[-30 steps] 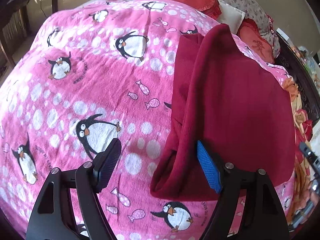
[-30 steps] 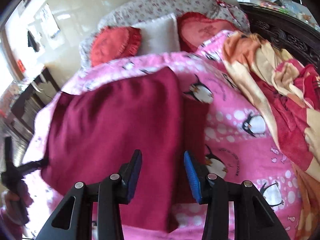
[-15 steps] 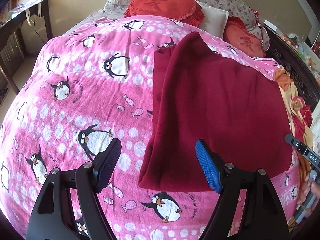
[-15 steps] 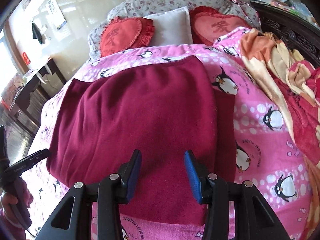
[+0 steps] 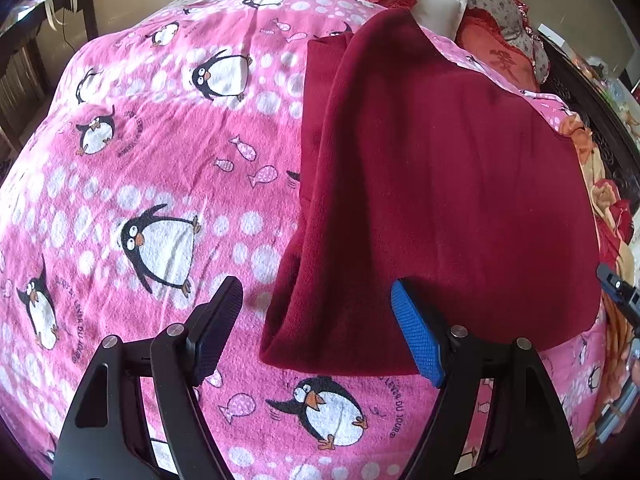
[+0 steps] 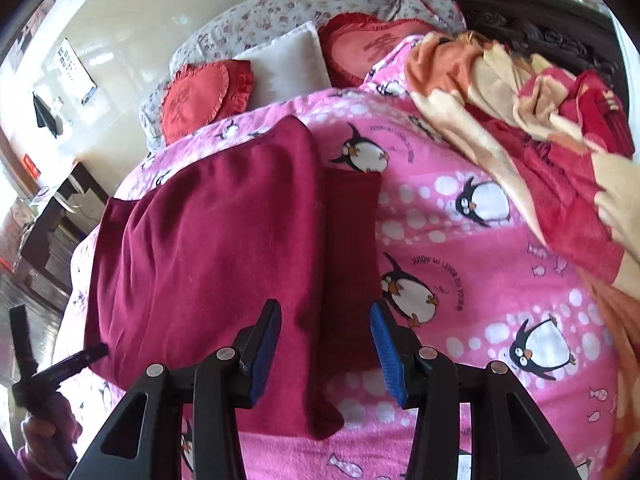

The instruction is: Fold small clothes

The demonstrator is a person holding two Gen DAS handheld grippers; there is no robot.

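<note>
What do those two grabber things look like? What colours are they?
Both are black plastic with triangle-shaped cut-outs and small round silver bolts. The left gripper has ribbed pads, one bright blue and one looking dark. The right gripper has ribbed blue pads too. No cables show.

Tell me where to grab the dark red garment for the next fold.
Probably the near hem of the dark red garment, at its two corners, coming from above and in front. It lies flat on the penguin blanket, and that edge sits just ahead of both open tongs: left, right.
</note>
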